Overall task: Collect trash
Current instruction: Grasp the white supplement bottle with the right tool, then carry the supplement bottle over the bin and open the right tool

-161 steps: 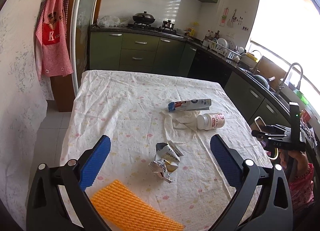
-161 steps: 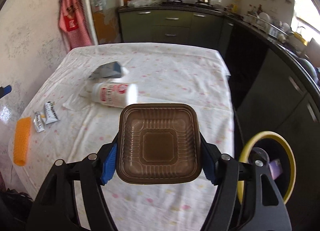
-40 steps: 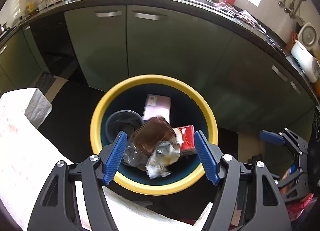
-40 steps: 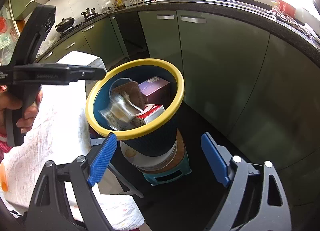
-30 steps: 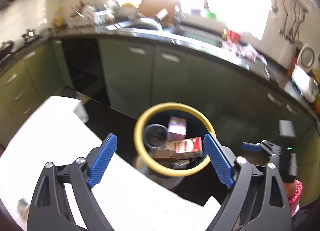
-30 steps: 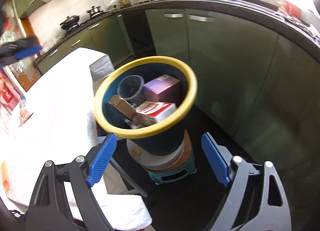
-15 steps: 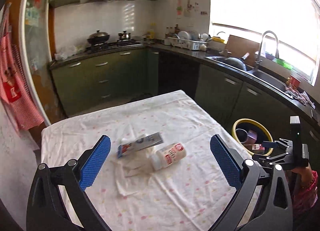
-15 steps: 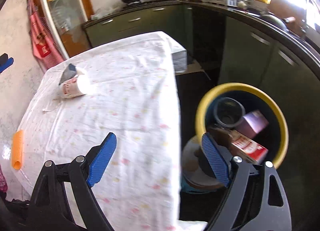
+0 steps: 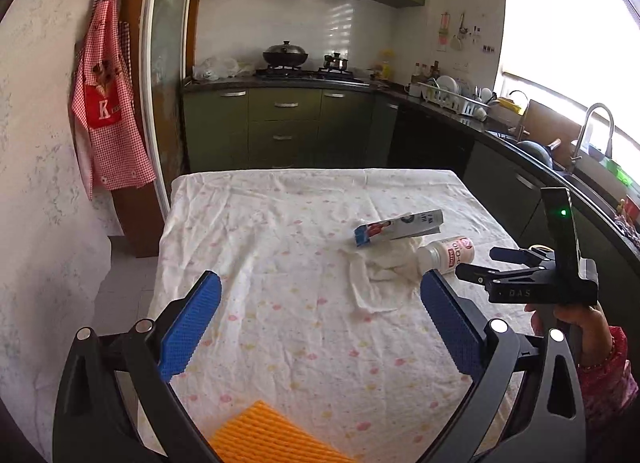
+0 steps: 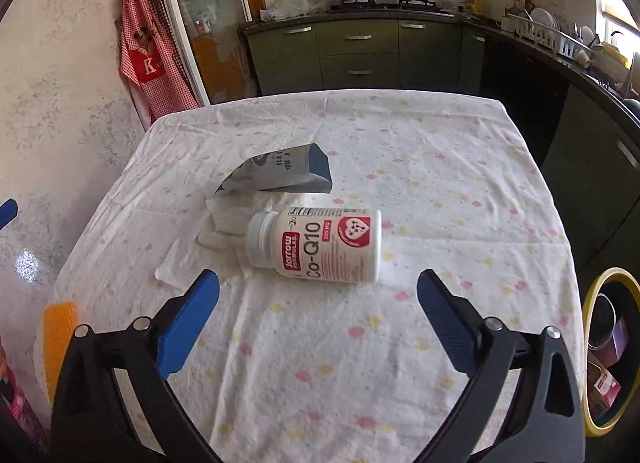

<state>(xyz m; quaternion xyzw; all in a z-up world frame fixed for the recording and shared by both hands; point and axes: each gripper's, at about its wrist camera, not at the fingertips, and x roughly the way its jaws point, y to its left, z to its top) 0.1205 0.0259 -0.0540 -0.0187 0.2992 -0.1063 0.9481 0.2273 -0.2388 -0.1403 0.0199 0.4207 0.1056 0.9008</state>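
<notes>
Right tongs opening, empty, lined up on the supplement bottle lying at 12 o'clock; your left tongs wide open, empty, tissue at 1 o'clock.

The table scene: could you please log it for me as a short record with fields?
surface: table under a floral cloth
trash left: white Co-Q10 bottle lying on its side; flattened carton; crumpled tissue
also on table: orange sponge cloth
bin: yellow-rimmed, holding trash
left gripper: open, empty
right gripper: opening, empty, facing the bottle
</notes>
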